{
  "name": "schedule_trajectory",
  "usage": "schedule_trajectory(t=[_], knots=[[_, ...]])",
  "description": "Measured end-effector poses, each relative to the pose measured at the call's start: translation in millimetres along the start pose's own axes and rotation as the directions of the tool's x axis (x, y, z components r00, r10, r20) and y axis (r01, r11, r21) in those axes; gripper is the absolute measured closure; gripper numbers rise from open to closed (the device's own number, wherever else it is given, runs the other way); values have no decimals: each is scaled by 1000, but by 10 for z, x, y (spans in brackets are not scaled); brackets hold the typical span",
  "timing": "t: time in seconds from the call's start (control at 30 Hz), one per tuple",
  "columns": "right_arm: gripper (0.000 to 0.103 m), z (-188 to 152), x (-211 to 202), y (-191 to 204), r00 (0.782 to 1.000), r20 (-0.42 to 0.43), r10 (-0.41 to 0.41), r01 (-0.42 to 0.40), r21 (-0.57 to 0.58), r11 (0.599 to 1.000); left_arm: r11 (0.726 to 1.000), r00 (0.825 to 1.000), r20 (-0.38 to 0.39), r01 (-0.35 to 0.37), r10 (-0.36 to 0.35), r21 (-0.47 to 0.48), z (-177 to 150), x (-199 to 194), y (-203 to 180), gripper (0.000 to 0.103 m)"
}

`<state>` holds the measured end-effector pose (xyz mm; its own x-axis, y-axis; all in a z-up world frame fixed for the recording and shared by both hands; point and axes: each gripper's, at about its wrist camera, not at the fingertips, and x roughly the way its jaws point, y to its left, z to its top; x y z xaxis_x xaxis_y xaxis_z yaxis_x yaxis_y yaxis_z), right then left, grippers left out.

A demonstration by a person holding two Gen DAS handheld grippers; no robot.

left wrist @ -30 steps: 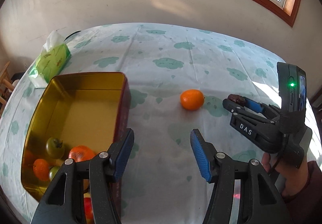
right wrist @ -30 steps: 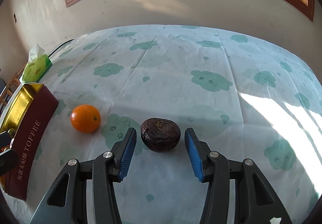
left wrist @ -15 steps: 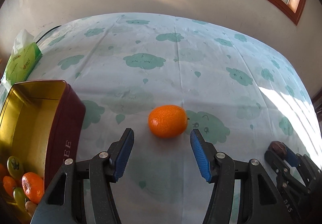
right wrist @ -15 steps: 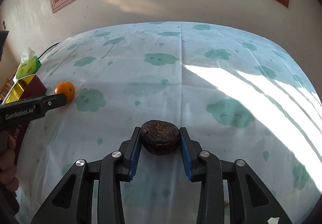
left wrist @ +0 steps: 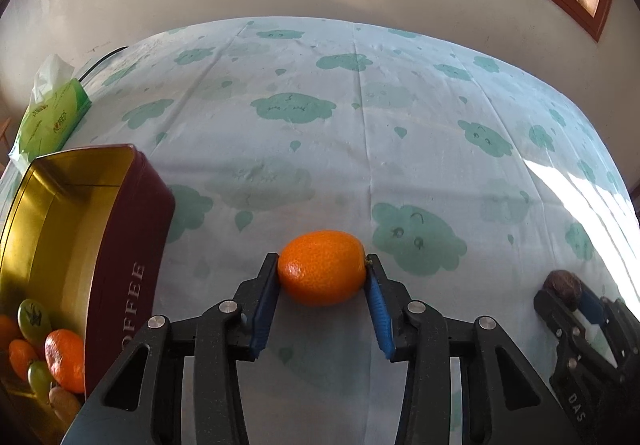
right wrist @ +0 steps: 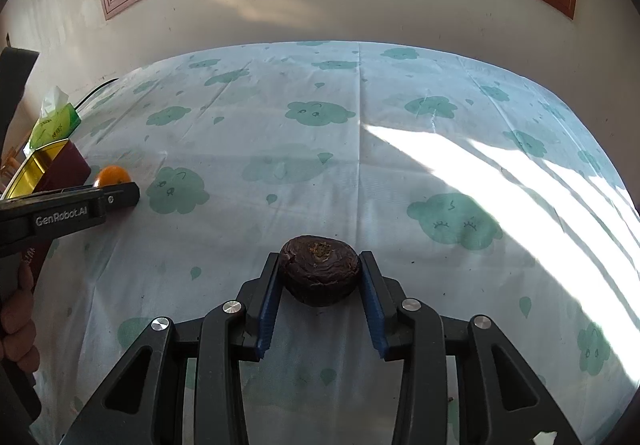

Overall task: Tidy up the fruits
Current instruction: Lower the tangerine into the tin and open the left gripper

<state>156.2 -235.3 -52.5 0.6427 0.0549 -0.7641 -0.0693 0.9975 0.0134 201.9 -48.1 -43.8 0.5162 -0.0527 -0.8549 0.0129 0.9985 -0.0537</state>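
Left gripper (left wrist: 322, 269): jaws clamped on round orange citrus fruit (left wrist: 322, 268), beside gold-lined maroon rectangular tin (left wrist: 116, 245). Right gripper (right wrist: 319, 271): jaws clamped on wrinkled dark-brown passion fruit (right wrist: 319, 269) over cloud-print surface (right wrist: 360, 173).

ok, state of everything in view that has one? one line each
left gripper: shut on the orange
orange: gripped between the fingers
right gripper: shut on the dark wrinkled fruit
dark wrinkled fruit: gripped between the fingers
toffee tin: open, several fruits inside
tissue pack: open, tissue sticking out
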Motion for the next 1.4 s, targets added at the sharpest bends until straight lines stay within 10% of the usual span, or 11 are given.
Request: schedule_trajectory(t=[0.77, 1.4], knots=[[66, -5, 6, 20, 1000, -2, -15, 15, -13, 1000, 997, 991, 116, -71, 65, 44, -610, -1315, 677, 60], [66, -7, 6, 24, 1000, -2, -16, 15, -14, 1000, 986, 996, -2, -84, 85, -146, -954, -1204, 2078, 60]])
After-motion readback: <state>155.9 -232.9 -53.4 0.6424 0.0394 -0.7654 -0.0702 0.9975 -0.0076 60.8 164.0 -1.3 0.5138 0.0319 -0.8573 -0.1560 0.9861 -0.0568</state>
